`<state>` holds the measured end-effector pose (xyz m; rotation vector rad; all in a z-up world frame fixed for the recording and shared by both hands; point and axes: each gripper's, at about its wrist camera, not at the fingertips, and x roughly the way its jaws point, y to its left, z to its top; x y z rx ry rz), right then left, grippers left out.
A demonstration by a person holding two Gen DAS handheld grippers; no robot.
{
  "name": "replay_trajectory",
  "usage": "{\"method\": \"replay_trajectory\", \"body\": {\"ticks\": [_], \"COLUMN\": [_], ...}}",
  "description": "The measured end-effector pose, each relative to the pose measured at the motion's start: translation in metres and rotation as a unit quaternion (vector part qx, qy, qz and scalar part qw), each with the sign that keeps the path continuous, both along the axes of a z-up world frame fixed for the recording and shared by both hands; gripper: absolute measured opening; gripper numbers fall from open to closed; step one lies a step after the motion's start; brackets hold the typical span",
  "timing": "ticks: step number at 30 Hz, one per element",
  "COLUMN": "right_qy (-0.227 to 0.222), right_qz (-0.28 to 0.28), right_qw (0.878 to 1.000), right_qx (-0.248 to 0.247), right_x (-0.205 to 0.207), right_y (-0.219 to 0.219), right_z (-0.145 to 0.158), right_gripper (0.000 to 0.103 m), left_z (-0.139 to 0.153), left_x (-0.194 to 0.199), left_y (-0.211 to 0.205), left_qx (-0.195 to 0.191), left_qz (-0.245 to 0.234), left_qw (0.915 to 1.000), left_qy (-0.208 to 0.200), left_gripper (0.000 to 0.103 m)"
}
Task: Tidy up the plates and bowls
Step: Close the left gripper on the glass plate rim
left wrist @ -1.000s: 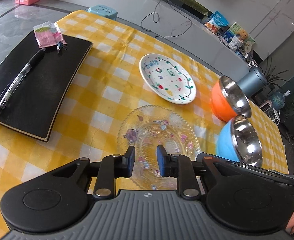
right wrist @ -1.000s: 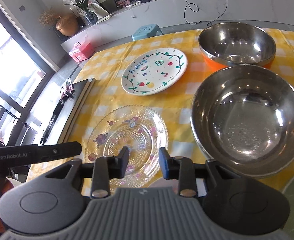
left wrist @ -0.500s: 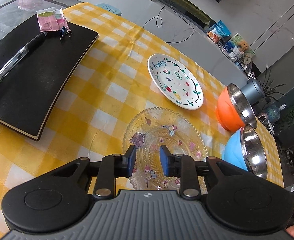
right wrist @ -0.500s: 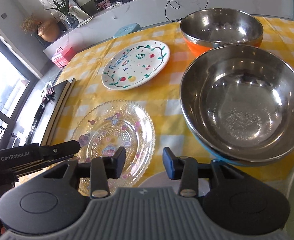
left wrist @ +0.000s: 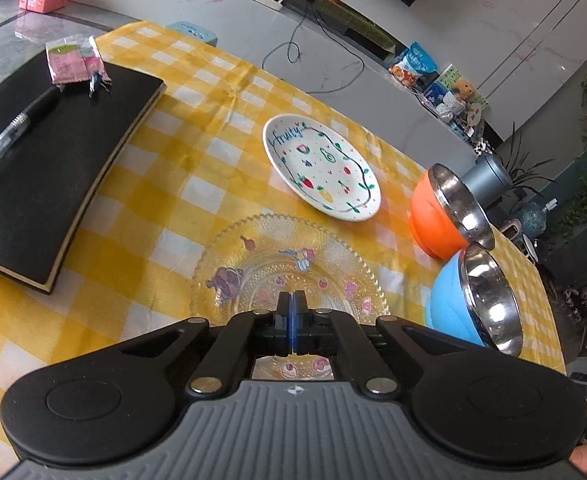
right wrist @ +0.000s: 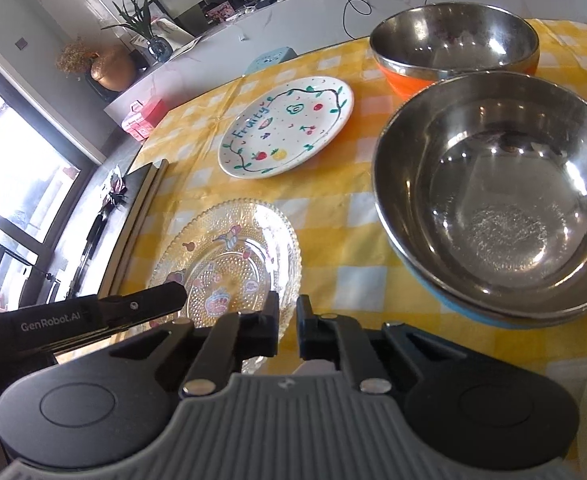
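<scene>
Right now my left claw (left wrist: 292,300) is clenched: its two pads meet flat and nothing sits between them. Its jaws have just been closing. It hangs tilted down over the near rim of the glass plate (left wrist: 289,264), which lies flat on the yellow checked tabletop (left wrist: 213,128) close to the near edge.

My right claw (right wrist: 284,310) has also just been closing and is as good as clenched, with only a sliver of gap showing between the pads. I see nothing pinched in it. It sits over the near right part of the same glass plate, and I cannot tell whether it touches the rim. In the right wrist view, the left claw's black body reaches in from the left over the plate's near left side.

Beyond the glass plate, toward the middle of the tabletop and apart from it, lies the white plate (left wrist: 321,172) painted with fruit and a green vine. Along the right edge stand the two steel-lined bowls, both upright: the orange bowl (left wrist: 433,220) farther back and the blue bowl (left wrist: 449,300) nearer, just beside each other. I cannot tell whether they touch.

At the left edge lies a black notebook (left wrist: 53,168). A pen (left wrist: 13,132) rests on it, and a pink packet (left wrist: 69,62) lies at its far end.
</scene>
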<state>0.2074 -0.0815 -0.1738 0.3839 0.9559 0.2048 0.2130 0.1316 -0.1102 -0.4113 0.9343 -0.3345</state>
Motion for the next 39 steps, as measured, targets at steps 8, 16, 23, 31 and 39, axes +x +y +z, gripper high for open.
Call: {"method": "replay_trajectory", "body": {"ticks": [8, 16, 23, 31, 39], "right_qy": [-0.004, -0.008, -0.004, -0.002, 0.012], "right_qz": [-0.002, 0.008, 0.001, 0.014, 0.051], "right_qw": [1.000, 1.000, 1.000, 1.000, 0.998], "right_qx": [-0.006, 0.001, 0.012, 0.022, 0.031], "right_x": [0.000, 0.002, 0.004, -0.002, -0.044], "right_y": [-0.001, 0.001, -0.002, -0.002, 0.009], "right_z": [-0.001, -0.004, -0.009, 0.000, 0.018], "right_gripper": [0.005, 0.027, 0.011, 0.009, 0.009], "left_z": [0.000, -0.015, -0.016, -0.007, 0.019], "left_x": [0.000, -0.002, -0.001, -0.024, -0.064], "left_y": [0.027, 0.029, 0.023, 0.034, 0.051], "left_qx": [0.047, 0.030, 0.040, 0.030, 0.021], "left_qz": [0.061, 0.062, 0.051, 0.053, 0.038], "left_qw": [0.9970, 0.9975, 0.9978, 0.9981, 0.9991], "left_qy": [0.005, 0.013, 0.010, 0.014, 0.005], "left_gripper": [0.037, 0.036, 0.014, 0.012, 0.012]}}
